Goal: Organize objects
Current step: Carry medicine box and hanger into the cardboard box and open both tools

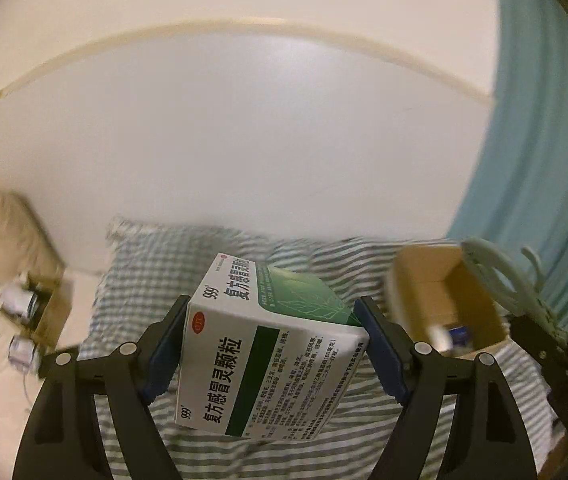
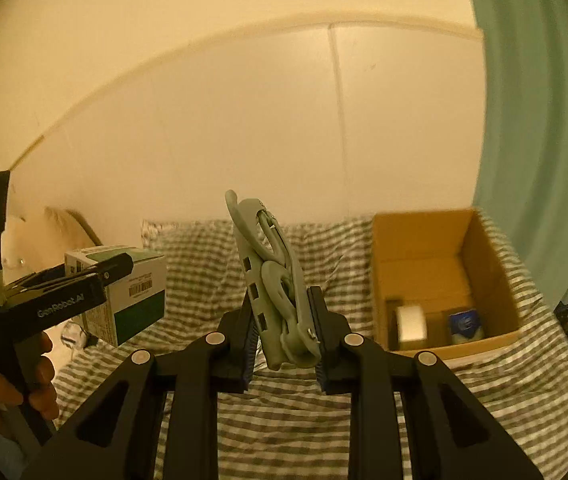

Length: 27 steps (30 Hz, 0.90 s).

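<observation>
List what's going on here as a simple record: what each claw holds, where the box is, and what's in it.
setting: bed with striped sheet, wall behind, teal curtain at right
left gripper: shut on medicine box, held above the sheet
right gripper: shut on green plastic holder, held upright
carton: open, on the sheet to the right of both grippers
in carton: pale roll and small blue item
placed yet: neither held item is in the carton
</observation>
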Each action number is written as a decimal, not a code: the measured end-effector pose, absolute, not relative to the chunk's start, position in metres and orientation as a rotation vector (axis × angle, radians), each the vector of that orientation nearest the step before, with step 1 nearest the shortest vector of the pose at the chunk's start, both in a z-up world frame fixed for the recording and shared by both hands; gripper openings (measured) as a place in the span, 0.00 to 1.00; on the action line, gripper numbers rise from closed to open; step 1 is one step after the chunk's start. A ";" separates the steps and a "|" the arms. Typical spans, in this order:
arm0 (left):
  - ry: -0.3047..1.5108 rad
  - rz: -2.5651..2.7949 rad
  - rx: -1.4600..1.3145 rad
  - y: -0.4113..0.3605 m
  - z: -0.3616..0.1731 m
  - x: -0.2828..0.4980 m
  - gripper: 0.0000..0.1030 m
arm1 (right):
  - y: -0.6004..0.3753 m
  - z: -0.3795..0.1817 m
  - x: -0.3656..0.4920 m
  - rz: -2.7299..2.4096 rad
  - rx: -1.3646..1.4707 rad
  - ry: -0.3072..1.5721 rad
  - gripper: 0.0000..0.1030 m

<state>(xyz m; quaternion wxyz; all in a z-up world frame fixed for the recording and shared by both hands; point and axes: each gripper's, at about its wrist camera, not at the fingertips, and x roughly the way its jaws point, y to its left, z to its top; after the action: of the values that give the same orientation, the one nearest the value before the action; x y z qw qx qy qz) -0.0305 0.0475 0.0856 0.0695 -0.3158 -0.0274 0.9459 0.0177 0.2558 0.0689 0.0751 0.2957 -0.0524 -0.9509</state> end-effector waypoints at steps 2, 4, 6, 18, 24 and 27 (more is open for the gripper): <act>-0.061 2.819 -0.916 0.064 0.101 -0.028 0.80 | 0.269 0.085 0.028 -2.880 0.857 -0.142 0.21; -0.026 2.790 -0.885 0.082 0.114 -0.029 0.80 | 0.283 0.101 0.034 -2.903 0.838 -0.115 0.21; -0.003 2.763 -0.857 0.103 0.126 -0.031 0.80 | 0.299 0.117 0.036 -2.925 0.820 -0.076 0.21; 0.063 2.639 -0.903 0.231 0.115 -0.096 0.80 | 0.384 0.146 -0.036 -2.999 0.884 0.015 0.21; 0.082 2.625 -0.996 0.271 0.077 -0.125 0.80 | 0.417 0.100 -0.082 -2.929 1.054 -0.046 0.21; 0.110 2.616 -1.038 0.286 0.054 -0.136 0.80 | 0.431 0.076 -0.100 -2.905 1.117 -0.062 0.21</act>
<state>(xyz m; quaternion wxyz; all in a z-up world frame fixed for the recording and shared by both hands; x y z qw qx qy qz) -0.1361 0.2862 0.0543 0.1618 -0.3638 0.0386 0.9165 -0.0999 0.4309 0.0760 0.0144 0.3588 -0.0198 -0.9331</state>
